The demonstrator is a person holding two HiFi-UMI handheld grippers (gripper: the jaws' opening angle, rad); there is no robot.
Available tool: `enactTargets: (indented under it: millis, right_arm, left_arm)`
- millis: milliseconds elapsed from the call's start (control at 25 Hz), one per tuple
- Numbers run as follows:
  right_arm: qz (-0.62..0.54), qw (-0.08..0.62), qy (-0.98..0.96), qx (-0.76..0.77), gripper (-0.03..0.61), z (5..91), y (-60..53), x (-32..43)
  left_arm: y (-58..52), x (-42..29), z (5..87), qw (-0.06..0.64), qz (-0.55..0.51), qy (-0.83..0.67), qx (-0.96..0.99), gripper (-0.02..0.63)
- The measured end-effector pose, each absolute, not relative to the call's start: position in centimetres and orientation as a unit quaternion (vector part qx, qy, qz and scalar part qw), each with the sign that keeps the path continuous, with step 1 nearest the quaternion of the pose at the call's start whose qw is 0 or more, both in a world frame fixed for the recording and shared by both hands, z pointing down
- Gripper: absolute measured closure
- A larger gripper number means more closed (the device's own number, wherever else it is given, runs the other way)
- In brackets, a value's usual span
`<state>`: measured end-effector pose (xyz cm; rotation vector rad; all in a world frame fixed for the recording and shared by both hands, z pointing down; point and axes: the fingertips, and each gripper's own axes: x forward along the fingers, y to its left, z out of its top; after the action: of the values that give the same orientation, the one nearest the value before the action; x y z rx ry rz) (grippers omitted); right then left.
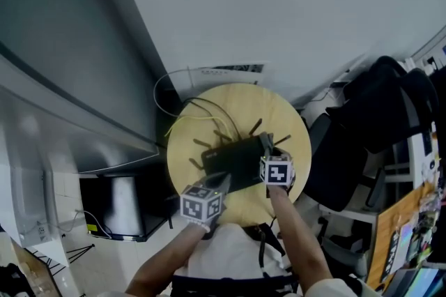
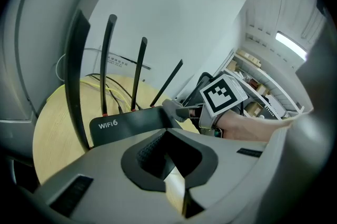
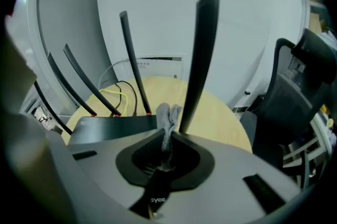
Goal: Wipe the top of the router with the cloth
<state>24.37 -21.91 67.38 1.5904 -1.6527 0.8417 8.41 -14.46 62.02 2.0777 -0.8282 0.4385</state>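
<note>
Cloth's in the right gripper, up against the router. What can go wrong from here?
1. The right gripper, shut on the cloth, sits right beside an upright antenna; a sideways sweep may knock or snag it.
2. The left gripper has its jaws together at the router, apparently not clamping it, so wiping could push the router across the table.

Round, pale wooden table (image 1: 279,114) carrying a flat black plastic router (image 1: 233,157) with slim black antennas (image 3: 131,60) standing upright; thin yellow and black cables (image 1: 195,118) lie on the tabletop behind it.
</note>
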Motion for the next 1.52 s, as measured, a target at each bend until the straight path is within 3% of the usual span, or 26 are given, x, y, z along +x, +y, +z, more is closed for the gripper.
enactTargets:
  millis: [280,1040,1520]
  right_arm:
    - [0.365,0.340,-0.646,0.578,0.541,68.7,-20.3,22.2]
    - [0.393,0.332,-0.729,0.451,0.543,68.9,-16.0,7.0]
    - [0.403,0.338,-0.750,0.401,0.542,69.1,-14.6,2.8]
  left_arm:
    - [-13.4,6.6,62.7,0.430,0.171,-0.343,0.817,0.615]
    - [-12.0,1.2,62.9,0.428,0.166,-0.391,0.798,0.615]
    - [-11.0,-0.8,63.0,0.436,0.155,-0.409,0.786,0.615]
